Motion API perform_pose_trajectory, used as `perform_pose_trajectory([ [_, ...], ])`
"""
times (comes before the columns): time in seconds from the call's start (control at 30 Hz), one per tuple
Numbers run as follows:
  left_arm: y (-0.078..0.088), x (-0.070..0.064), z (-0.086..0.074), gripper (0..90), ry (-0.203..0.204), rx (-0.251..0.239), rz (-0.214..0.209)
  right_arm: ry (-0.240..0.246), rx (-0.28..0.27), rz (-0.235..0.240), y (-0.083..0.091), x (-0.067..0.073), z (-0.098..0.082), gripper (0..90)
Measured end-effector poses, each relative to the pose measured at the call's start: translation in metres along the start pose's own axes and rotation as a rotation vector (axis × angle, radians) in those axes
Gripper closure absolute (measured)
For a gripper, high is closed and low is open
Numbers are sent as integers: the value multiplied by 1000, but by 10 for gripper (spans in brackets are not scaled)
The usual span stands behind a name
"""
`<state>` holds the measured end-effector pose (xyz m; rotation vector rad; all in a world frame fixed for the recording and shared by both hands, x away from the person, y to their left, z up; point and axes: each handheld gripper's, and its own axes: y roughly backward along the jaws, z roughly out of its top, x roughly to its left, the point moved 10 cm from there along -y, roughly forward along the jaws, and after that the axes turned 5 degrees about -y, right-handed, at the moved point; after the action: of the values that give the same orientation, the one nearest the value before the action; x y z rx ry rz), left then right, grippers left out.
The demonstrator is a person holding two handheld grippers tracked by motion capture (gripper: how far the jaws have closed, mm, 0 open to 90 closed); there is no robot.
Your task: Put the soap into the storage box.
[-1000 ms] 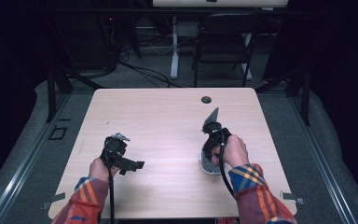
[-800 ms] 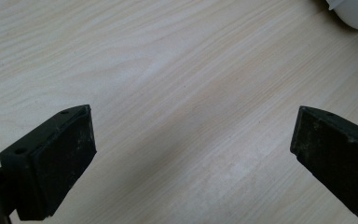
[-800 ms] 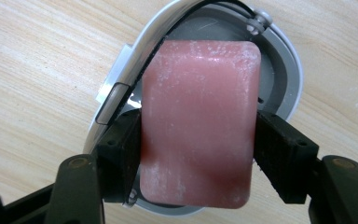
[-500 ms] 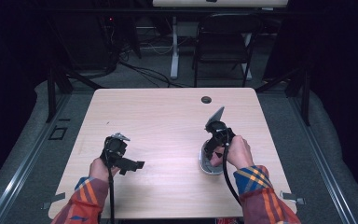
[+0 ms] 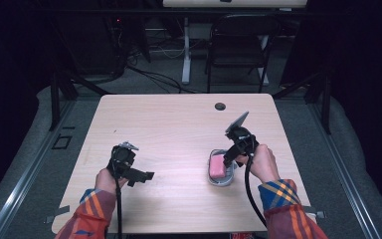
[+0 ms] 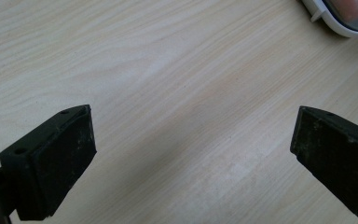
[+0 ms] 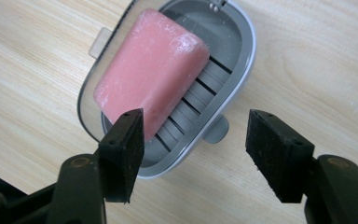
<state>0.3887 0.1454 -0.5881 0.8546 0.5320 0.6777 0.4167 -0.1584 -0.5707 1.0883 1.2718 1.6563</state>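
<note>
Two black jaws of the right gripper (image 7: 193, 154) stand apart with nothing between them, poised above the near end of the soap dish (image 7: 235, 88). Just beyond them, a pink soap bar (image 7: 151, 72) lies tilted in that grey dish on the table (image 5: 179, 124). Well off, the left gripper (image 5: 144, 177) also gapes empty.

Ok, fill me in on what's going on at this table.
A person holds a gripper in each hand over a wooden table. The right gripper hovers just above a grey soap dish with a pink bar of soap lying in it. Its jaws are apart and grip nothing. The left gripper sits off to the left over bare wood, jaws wide open and empty.
</note>
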Motion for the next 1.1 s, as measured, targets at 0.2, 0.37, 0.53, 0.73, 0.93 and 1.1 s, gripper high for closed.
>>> perform_pose_trajectory([
  [0.2, 0, 0, 1, 0, 5, -5, -1, 69, -68, 4, 17, -3, 0, 267],
  [0.37, 0, 0, 1, 0, 1, -7, -4, 116, -96, -4, 32, -10, -5, 183],
  [0.53, 0, 0, 1, 0, 7, -11, -5, 139, -114, -22, 43, -21, -12, 133],
  [0.73, 0, -1, 1, 0, 6, -10, -9, 124, -167, -35, 55, -37, -22, 64],
  [0.93, 0, -1, 1, 0, 4, -8, -9, 110, -211, -69, 64, -57, -34, 40],
  [1.1, 0, -1, 1, 0, 5, -10, -8, 109, -244, -82, 68, -72, -47, 0],
])
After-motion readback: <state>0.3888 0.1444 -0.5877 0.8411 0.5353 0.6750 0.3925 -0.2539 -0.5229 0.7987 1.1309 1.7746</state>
